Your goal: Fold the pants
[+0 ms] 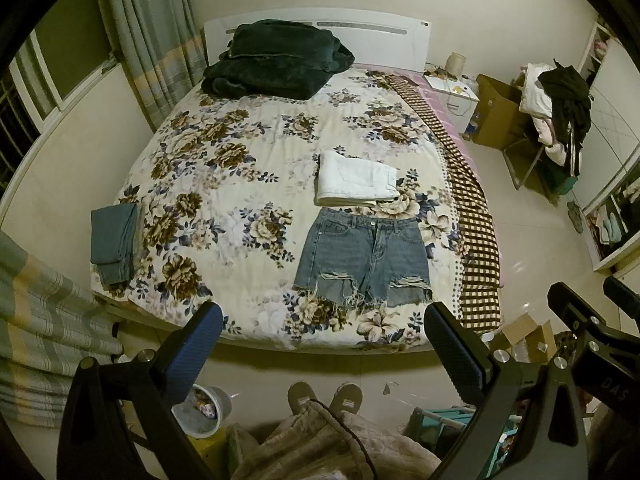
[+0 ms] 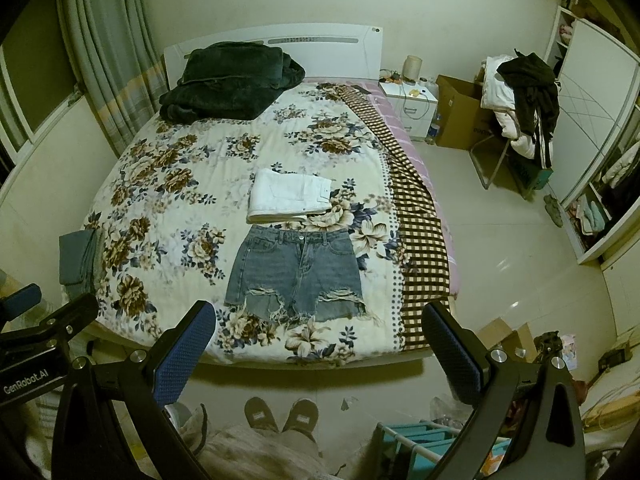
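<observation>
A pair of blue denim shorts (image 1: 362,258) with frayed, ripped hems lies flat on the floral bedspread (image 1: 224,168) near the foot of the bed, waistband towards the headboard. It also shows in the right wrist view (image 2: 294,274). Folded white pants (image 1: 356,180) lie just beyond the shorts. My left gripper (image 1: 324,324) is open and empty, held above the bed's foot edge. My right gripper (image 2: 320,324) is open and empty too, at the same height. Neither touches the shorts.
A folded grey-blue garment (image 1: 114,242) lies at the bed's left edge. A dark green blanket (image 1: 276,60) is piled by the headboard. A checked cloth (image 1: 472,216) runs along the bed's right side. A clothes-laden chair (image 2: 520,108), cardboard box (image 2: 458,112) and nightstand (image 2: 412,108) stand right.
</observation>
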Demonstrator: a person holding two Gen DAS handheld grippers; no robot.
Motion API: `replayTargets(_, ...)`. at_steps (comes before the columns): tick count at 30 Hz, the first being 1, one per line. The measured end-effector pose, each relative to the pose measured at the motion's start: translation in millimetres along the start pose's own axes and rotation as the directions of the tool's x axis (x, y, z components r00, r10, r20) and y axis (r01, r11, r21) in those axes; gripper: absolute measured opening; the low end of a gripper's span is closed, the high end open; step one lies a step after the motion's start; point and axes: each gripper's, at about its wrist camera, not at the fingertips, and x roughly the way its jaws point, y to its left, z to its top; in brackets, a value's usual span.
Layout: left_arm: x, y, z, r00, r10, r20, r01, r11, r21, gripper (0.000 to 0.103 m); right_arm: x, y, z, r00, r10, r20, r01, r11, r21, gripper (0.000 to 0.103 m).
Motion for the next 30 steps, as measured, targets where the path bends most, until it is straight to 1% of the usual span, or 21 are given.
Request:
replayTargets(1,1.9,1.3,-7.9,1.0,-0.001,-0.002,0.001,1.0,0.0,0.103,-0.3,0.1,0.0,1.0,0.001,-0.003,-0.001,1.0,0.0,0.103)
replayTargets(3,2.1,2.4,-10.3,1.0,-0.002,-0.004,0.002,1.0,0.003,0.103,-2.2,6.3,3.8,1.0,-0.001,-0.005,0.001,1.0,-0.003,0.103)
replayTargets(4,-0.9,0.6,0.6,1.0,-0.003,-0.006,0.003,1.0,0.004,0.103,-1.7,4.0,3.5,1.0,0.0,-0.001,0.0,1.0,-0.005,0.103)
replayTargets(9,-0.4,-0.1,-0.2,1.0,-0.004,-0.005,0.004,1.0,0.003,0.103,-4.2,8.1,5.2,1.0,-0.002,-0.009,0.002,1.0,-0.002,0.103)
replayTargets(10,-0.4,-0.4,-0.4,1.0,-0.004,-0.006,0.004,1.0,0.004,0.103,7.7,3.1,2.1,1.0,0.0,-0.012,0.0,1.0,-0.002,0.103)
replayTargets(14,3.2,-2.3,3.2,1.0,-0.001,-0.006,0.001,1.0,0.011,0.103,15.4,5.6,-1.8,1.0,-0.006,-0.025,0.006,1.0,0.009,0.103)
replayTargets(17,16.9,-1.5,9.2,1.0,0.027,0.013,-0.027,0.999,0.021,0.103,34.6,6.5,-8.8,0.999,-0.004,-0.04,0.005,1.0,0.026,0.103)
replayTargets(20,45.4,1.1,18.4,0.998,0.053,0.028,-0.054,0.998,0.036,0.103,65.2,5.8,-12.0,0.999,-0.011,-0.051,0.014,0.998,0.06,0.103)
replayTargets(23,80.8,-0.5,28.6,0.997,0.077,0.031,-0.079,0.995,0.059,0.103,99.1,0.5,-3.7,0.998,-0.027,-0.06,0.032,0.997,0.077,0.103)
replayTargets(26,121.8,-6.6,38.9,0.996,0.084,-0.006,-0.083,0.994,0.064,0.103,143.2,-14.1,-0.2,0.994,-0.03,-0.103,0.041,0.994,0.104,0.103)
replayTargets(28,151.1,-15.2,44.4,0.996,0.081,-0.048,-0.078,0.995,0.063,0.103,174.4,-26.8,2.9,0.991,-0.022,-0.134,0.038,0.992,0.116,0.103)
replayTargets(30,179.8,-29.0,49.4,0.992,0.107,-0.071,-0.102,0.993,0.061,0.103,210.7,-41.6,7.3,0.984,-0.017,-0.175,0.039,0.992,0.122,0.103)
